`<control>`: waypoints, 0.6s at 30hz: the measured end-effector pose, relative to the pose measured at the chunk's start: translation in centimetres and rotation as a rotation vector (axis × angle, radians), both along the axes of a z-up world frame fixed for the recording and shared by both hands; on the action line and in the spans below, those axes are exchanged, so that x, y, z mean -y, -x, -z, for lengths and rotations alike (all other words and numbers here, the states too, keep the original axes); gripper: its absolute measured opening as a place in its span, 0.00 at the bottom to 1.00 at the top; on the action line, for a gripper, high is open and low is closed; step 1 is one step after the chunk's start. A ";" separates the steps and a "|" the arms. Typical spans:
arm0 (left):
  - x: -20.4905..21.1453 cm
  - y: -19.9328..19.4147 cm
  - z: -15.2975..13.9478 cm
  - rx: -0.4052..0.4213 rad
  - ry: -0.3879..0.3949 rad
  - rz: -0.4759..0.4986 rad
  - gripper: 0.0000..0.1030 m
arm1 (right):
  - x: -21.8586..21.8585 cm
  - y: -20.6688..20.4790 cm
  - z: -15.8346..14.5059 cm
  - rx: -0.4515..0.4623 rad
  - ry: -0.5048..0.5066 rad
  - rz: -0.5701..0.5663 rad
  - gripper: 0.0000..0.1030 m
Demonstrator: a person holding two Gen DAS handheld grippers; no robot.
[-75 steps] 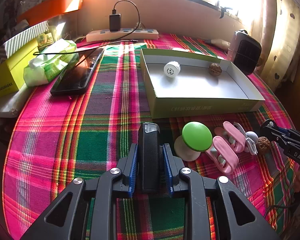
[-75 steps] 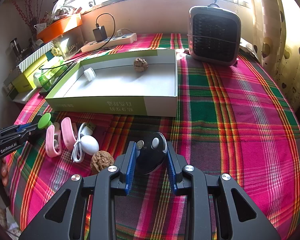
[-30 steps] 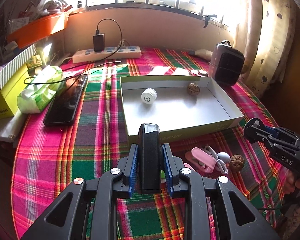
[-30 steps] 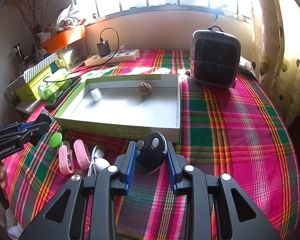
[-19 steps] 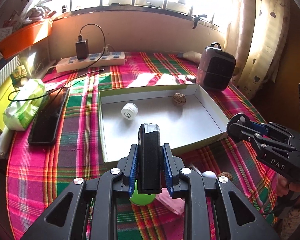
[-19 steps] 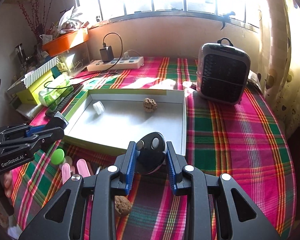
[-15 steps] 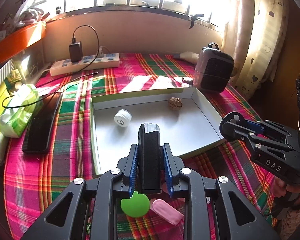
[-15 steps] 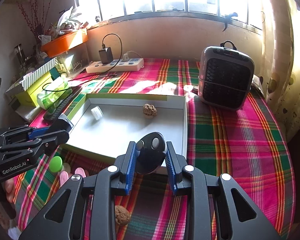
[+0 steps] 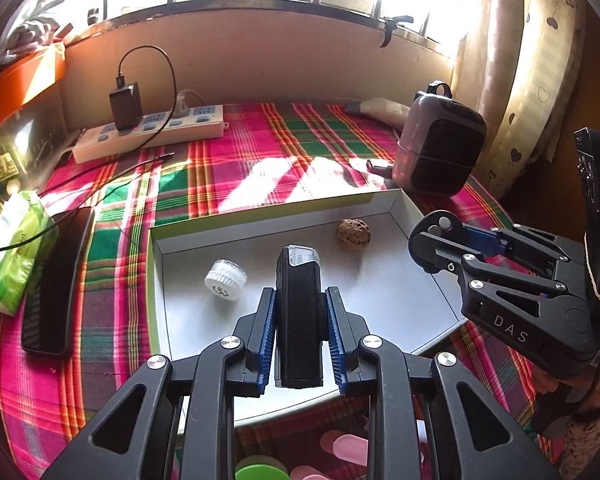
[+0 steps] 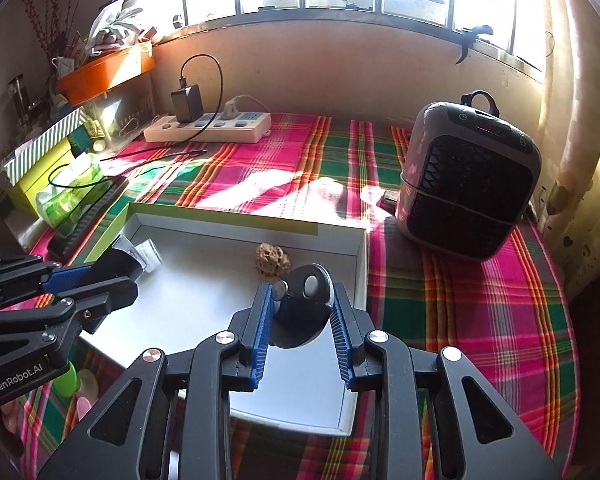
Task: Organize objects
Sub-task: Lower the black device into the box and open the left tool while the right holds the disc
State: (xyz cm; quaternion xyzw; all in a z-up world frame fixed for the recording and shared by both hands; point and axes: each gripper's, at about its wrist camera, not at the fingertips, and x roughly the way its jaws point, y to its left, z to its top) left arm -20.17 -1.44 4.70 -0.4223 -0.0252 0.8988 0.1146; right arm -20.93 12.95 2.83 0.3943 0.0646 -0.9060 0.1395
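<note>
My left gripper (image 9: 300,312) is shut on a black rectangular device (image 9: 299,312) with a clear tip and holds it above the shallow white box (image 9: 380,292) with green sides. My right gripper (image 10: 302,304) is shut on a round black remote (image 10: 302,304) with two buttons, above the same box (image 10: 204,280). A walnut (image 9: 353,233) and a white ribbed cap (image 9: 225,279) lie inside the box; they also show in the right wrist view, the walnut (image 10: 272,261) and the cap (image 10: 150,255). Each gripper shows in the other's view, the right one (image 9: 432,240) and the left one (image 10: 120,264).
A small heater (image 10: 466,196) stands right of the box. A power strip with a charger (image 9: 148,132), a black phone (image 9: 56,280) and a green tissue pack (image 9: 12,256) lie at the left. Pink clips (image 9: 344,446) and a green disc (image 9: 260,472) lie below the box's near edge.
Both grippers have lifted their objects off the cloth and moved forward over the box. The pink clips, green disc and loose walnut have dropped towards the bottom of the views.
</note>
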 end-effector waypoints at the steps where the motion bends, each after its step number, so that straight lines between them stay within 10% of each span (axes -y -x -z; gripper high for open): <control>1: -0.1 0.4 0.2 0.005 0.000 0.002 0.21 | 0.0 0.4 0.2 0.004 -0.005 0.004 0.29; 18: -0.3 4.4 2.6 0.070 0.023 -0.018 0.21 | 1.3 3.7 2.1 0.042 -0.049 0.007 0.29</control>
